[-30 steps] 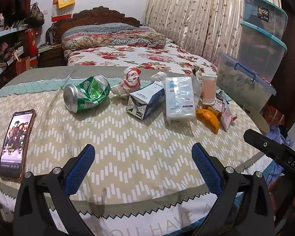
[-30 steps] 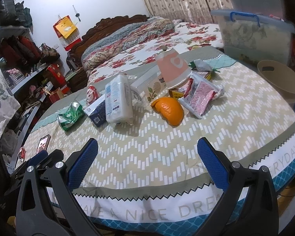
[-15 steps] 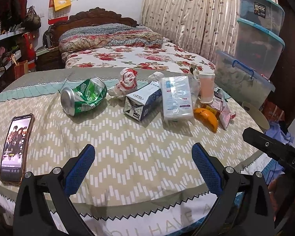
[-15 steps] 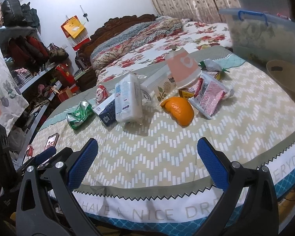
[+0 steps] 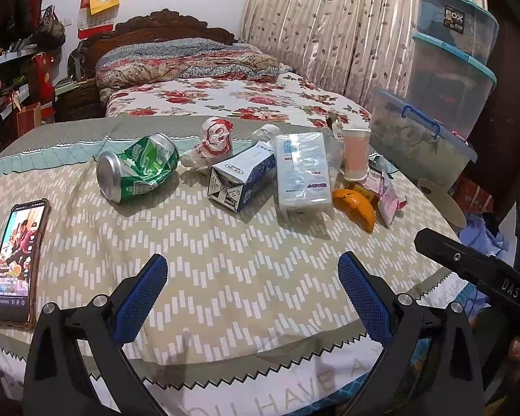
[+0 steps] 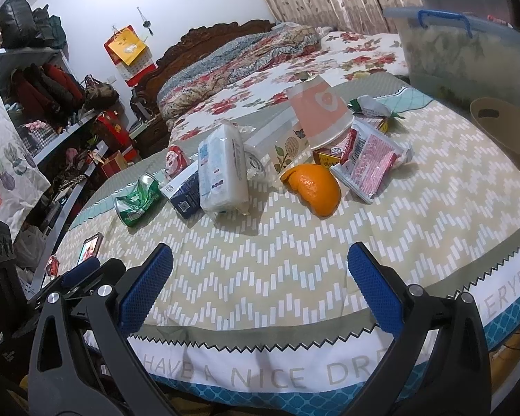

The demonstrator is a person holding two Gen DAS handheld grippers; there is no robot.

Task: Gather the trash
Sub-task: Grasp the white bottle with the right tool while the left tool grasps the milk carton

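a lit phone lies far left on the table, then the crushed green can, carton, tissue pack, orange peel. the cloth hem reads "have a nice dre" only from the right wrist; "box" on the bin only from the left. left claw and right claw both spread wide, holding nothing.

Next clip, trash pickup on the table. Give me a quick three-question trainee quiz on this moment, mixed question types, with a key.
1. True or false: the left gripper is shut on the crushed green can.
2. Multiple choice: the pink paper cup stands A) mouth up B) mouth down C) on its side.
3. Fill in: between the blue milk carton and the orange peel lies the ____.

Key: 1 false, both the left and the right gripper are open and empty; 2 B; 3 tissue pack.
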